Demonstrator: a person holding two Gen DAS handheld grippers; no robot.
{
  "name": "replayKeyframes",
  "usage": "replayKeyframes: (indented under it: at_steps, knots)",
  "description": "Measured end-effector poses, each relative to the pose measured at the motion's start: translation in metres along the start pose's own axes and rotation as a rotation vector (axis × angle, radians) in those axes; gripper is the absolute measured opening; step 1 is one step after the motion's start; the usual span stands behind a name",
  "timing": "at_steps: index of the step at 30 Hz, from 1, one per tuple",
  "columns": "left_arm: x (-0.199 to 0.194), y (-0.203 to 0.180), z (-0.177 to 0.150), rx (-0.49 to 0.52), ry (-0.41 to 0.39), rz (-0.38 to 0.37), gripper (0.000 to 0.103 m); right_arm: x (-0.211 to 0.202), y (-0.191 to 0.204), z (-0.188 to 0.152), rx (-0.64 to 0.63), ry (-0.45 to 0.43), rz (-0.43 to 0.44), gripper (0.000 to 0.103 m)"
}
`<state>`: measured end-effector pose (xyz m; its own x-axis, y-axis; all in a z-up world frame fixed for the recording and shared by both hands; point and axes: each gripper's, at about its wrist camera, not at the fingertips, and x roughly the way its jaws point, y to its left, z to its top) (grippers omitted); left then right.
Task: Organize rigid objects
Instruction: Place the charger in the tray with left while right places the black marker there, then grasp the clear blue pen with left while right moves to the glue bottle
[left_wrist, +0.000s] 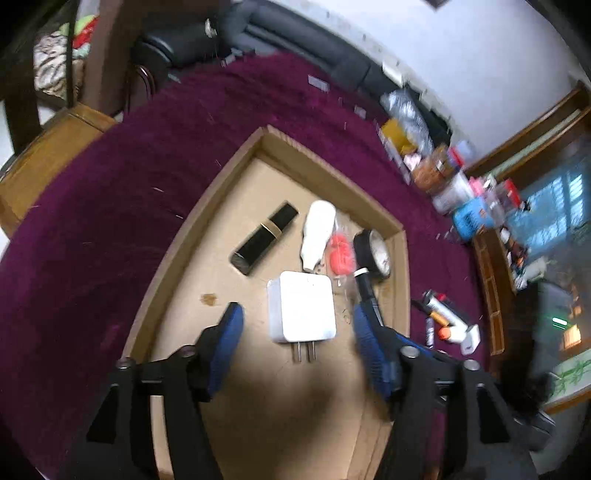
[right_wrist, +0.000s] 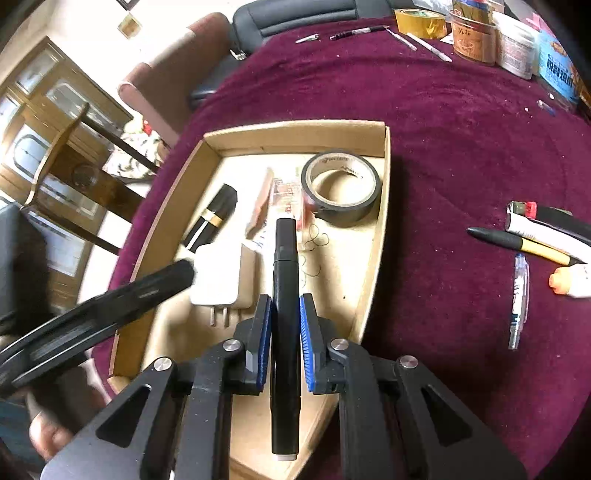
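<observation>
Starting closest in: your right gripper (right_wrist: 285, 325) is clamped on the black marker (right_wrist: 284, 295), both blue pads pressed against its barrel. The marker's long axis runs straight 6-to-12 along the fingers, capped tip pointing at 12, tail end sticking out behind the pads toward you. It's hanging over the near right part of the cardboard tray (right_wrist: 384, 206), so that's the relation that matters: the marker lines up lengthwise with the tray's right wall, and my guess is you just lower it as-is and let go, no twisting needed.

Your left gripper (left_wrist: 295, 317) is spread wide with nothing in it, fingers either side of the white charger (left_wrist: 301, 310), which lies flat with its prongs pointing back at 6. From the right camera the left one comes in from 8 o'clock, tip right by that charger, so watch you don't bump it.

Further up at 12 to 1 sits the tape roll (right_wrist: 341, 184), with the black lipstick tube (right_wrist: 214, 218) at 11. Way out at 3, on the purple cloth (right_wrist: 443, 129), loose pens (right_wrist: 517, 240) wait outside the tray.
</observation>
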<state>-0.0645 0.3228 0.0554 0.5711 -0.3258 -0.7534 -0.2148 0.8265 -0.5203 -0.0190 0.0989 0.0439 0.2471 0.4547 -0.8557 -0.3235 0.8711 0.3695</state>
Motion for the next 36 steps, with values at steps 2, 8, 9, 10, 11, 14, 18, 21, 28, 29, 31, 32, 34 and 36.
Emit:
replayKeyframes:
  at_steps: [2, 8, 9, 10, 11, 14, 18, 21, 28, 29, 31, 32, 34, 36]
  knots:
    - [-0.017, 0.005, -0.004, -0.010, -0.056, -0.003, 0.062, 0.005, 0.000, 0.001, 0.000, -0.004, -0.043, 0.013]
    - [-0.043, 0.022, -0.016, -0.055, -0.166, 0.022, 0.063, -0.001, -0.009, -0.001, 0.037, -0.009, 0.006, 0.030]
    - [-0.046, 0.022, -0.019, -0.050, -0.185, 0.043, 0.063, -0.004, -0.010, -0.002, 0.038, -0.022, 0.018, 0.035]
    - [-0.047, 0.020, -0.023, -0.045, -0.198, 0.056, 0.063, -0.012, -0.012, -0.005, 0.033, -0.049, 0.034, 0.035]
    - [-0.049, 0.020, -0.026, -0.037, -0.213, 0.072, 0.063, -0.018, -0.013, -0.007, 0.029, -0.067, 0.041, 0.035]
    - [-0.053, 0.015, -0.038, -0.016, -0.262, 0.137, 0.063, -0.049, -0.027, -0.015, 0.021, -0.166, 0.068, 0.035]
    - [-0.058, -0.003, -0.057, 0.035, -0.331, 0.166, 0.064, -0.098, -0.074, -0.022, 0.055, -0.313, -0.037, 0.063]
    - [-0.055, -0.027, -0.067, 0.106, -0.331, 0.149, 0.063, -0.114, -0.115, -0.025, 0.095, -0.339, -0.154, 0.063]
    - [-0.040, -0.090, -0.082, 0.246, -0.234, 0.039, 0.063, -0.104, -0.182, -0.036, 0.203, -0.304, -0.242, 0.063]
    - [-0.039, -0.097, -0.085, 0.259, -0.228, 0.043, 0.063, -0.098, -0.184, -0.030, 0.219, -0.306, -0.240, 0.063]
    - [-0.035, -0.105, -0.089, 0.275, -0.210, 0.047, 0.063, -0.092, -0.199, -0.023, 0.241, -0.331, -0.234, 0.063]
    - [-0.035, -0.108, -0.091, 0.280, -0.204, 0.049, 0.063, -0.090, -0.203, -0.018, 0.243, -0.348, -0.232, 0.063]
    - [-0.033, -0.115, -0.095, 0.298, -0.195, 0.060, 0.063, -0.088, -0.208, -0.008, 0.240, -0.369, -0.216, 0.063]
    - [-0.032, -0.122, -0.097, 0.314, -0.187, 0.069, 0.063, -0.082, -0.211, 0.000, 0.238, -0.351, -0.161, 0.063]
